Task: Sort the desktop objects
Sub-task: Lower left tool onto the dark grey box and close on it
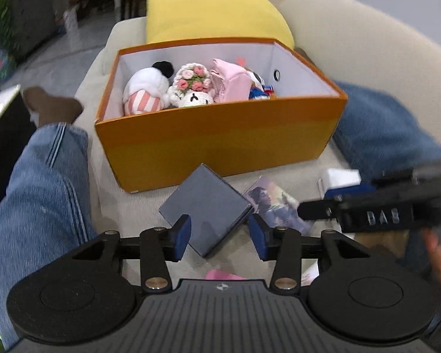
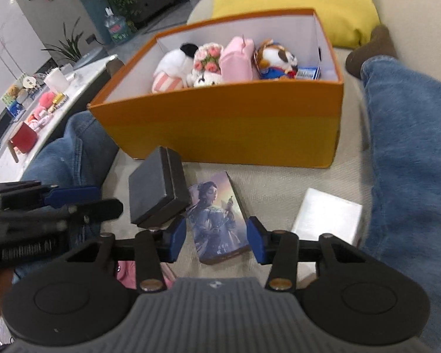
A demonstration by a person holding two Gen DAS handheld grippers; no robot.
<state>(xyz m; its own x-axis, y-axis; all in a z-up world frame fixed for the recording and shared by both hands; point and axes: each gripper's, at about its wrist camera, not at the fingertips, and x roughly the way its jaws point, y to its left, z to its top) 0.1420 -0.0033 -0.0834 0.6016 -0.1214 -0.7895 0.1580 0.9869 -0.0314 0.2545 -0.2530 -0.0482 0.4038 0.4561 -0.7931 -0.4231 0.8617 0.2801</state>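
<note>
1. The orange box [image 1: 220,135] is taken as landmark; it is set on a beige cushioned seat [image 1: 244,264], open-topped, white inside.
2. Inside the orange box, plush toys are packed in a row: a white plush with black ear and striped pink base [image 1: 145,91], a crocheted flower-topped toy [image 1: 192,83], a pink pouch [image 1: 232,81], and a brown-white plush in blue [image 2: 276,58]. A small blue carton [image 2: 308,73] is seen at the box's right inner corner.
3. A dark grey box [image 1: 207,209] is lying just in front of the orange box, tilted, one corner near the box's front wall.
4. The left gripper [image 1: 220,236] is held over the near end of the dark grey box; the blue pads [image 1: 183,236] are seen on either side of it with gaps showing, so the jaws are released, nothing clamped.
5. A picture card box [image 2: 220,217] showing a painted figure is lying in front of the orange box, beside the dark grey box and touching or overlapped by it.
6. The right gripper [image 2: 216,239] is placed astride the near end of the picture card box; pads stand clear of its edges, so not grasping.
7. A white box [image 2: 327,216] is lying in front of the orange box, to the right of the picture card box, apart from it.
8. A yellow cushion [image 1: 214,14] is seen behind the orange box.
9. Legs in blue jeans [image 2: 411,147] are stretched on both sides of the orange box, with brown socks [image 1: 51,107].
10. Something pink [image 1: 223,275] is partly hidden under the left gripper; it cannot be identified.
</note>
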